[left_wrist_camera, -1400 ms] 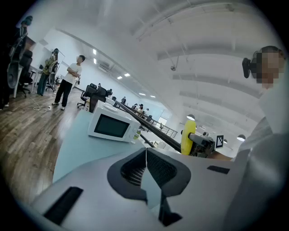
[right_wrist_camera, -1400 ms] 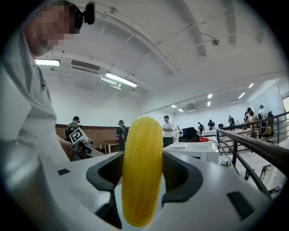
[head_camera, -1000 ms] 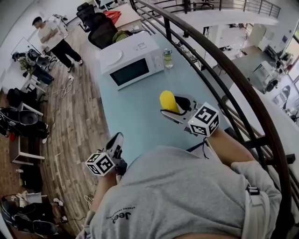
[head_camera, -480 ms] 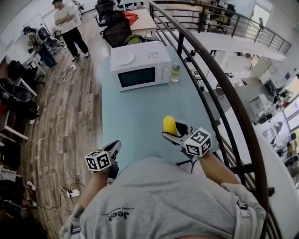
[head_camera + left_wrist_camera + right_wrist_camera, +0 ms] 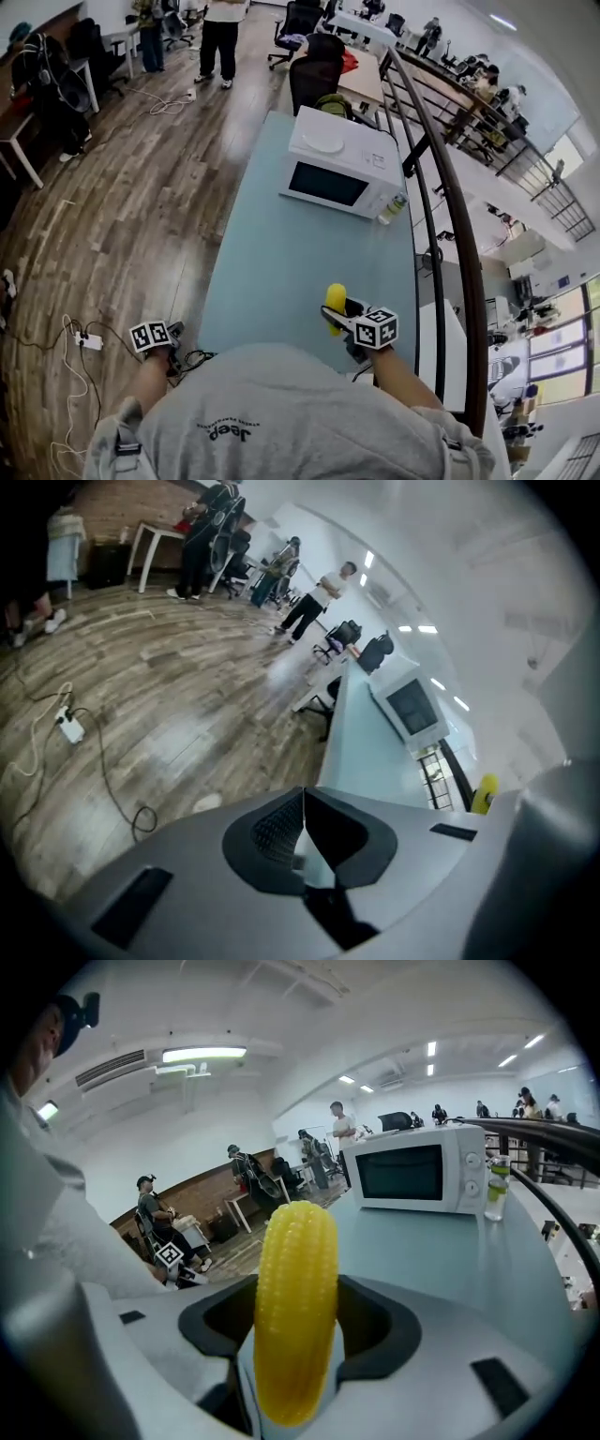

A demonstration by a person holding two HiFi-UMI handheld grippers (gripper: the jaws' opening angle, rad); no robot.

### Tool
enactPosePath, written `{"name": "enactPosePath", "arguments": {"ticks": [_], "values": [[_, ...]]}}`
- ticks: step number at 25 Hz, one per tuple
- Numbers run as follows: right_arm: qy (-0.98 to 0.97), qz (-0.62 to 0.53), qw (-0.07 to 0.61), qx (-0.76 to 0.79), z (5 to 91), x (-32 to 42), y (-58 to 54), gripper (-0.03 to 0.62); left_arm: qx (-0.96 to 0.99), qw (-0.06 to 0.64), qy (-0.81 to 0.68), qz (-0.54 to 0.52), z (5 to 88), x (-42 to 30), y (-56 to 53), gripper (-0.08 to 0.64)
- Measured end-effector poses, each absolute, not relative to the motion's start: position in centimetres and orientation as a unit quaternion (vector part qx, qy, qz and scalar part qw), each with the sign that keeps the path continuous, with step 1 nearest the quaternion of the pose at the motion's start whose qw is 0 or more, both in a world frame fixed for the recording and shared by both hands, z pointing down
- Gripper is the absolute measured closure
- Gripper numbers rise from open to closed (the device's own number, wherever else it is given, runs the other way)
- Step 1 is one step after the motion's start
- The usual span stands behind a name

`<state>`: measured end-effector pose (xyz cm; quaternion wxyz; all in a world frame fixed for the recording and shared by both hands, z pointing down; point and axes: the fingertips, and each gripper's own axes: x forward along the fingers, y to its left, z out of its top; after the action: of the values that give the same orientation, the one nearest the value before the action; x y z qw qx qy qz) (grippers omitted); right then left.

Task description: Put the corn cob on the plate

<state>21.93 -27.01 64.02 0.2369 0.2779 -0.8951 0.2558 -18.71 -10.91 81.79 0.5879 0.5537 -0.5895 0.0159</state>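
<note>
A yellow corn cob (image 5: 335, 298) stands upright in my right gripper (image 5: 339, 317), low over the near end of the pale blue table (image 5: 281, 272). In the right gripper view the cob (image 5: 295, 1307) fills the gap and both pads press on its sides. A white plate (image 5: 323, 142) lies on top of the white microwave (image 5: 342, 176) at the table's far end. My left gripper (image 5: 302, 808) has its pads closed together with nothing between them. Its marker cube (image 5: 151, 336) hangs left of the table, over the wooden floor.
A small bottle (image 5: 394, 208) stands right of the microwave. A dark railing (image 5: 448, 234) runs along the table's right side. Cables and a power strip (image 5: 82, 339) lie on the floor at left. Office chairs (image 5: 314, 80) stand behind the microwave; people stand farther off.
Both grippers have sunk. The left one dropped from the table's near left edge to beside it, over the floor. The right one still holds the cob. The head view now shows more room.
</note>
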Motion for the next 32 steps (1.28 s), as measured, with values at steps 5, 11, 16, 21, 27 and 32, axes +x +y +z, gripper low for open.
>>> {"name": "enactPosePath", "arguments": {"ticks": [5,11,16,21,27,32], "values": [[-0.884,0.251,0.257,0.299,61.4,15.9,-35.8,0.325,0.491,0.637,-0.589,0.08,89.2,-25.6,-5.1,0.537],[-0.876,0.187,0.286,0.34,54.4,8.8,-50.5,0.325,0.486,0.664,-0.563,0.07,92.8,-31.9,-5.6,0.537],[-0.852,0.137,0.304,0.405,48.3,4.4,-63.5,0.325,0.477,0.662,-0.57,0.094,94.6,-39.6,-6.2,0.537],[-0.796,0.129,0.368,0.463,47.4,4.8,-73.3,0.325,0.459,0.677,-0.567,0.095,95.5,-41.6,-5.7,0.537],[-0.725,0.146,0.441,0.509,49.3,8.9,-79.3,0.325,0.449,0.695,-0.551,0.111,95.7,-41.1,-3.9,0.537],[-0.71,0.181,0.442,0.517,52.0,9.4,-82.3,0.325,0.441,0.708,-0.536,0.135,96.3,-40.0,-3.2,0.537]]}}
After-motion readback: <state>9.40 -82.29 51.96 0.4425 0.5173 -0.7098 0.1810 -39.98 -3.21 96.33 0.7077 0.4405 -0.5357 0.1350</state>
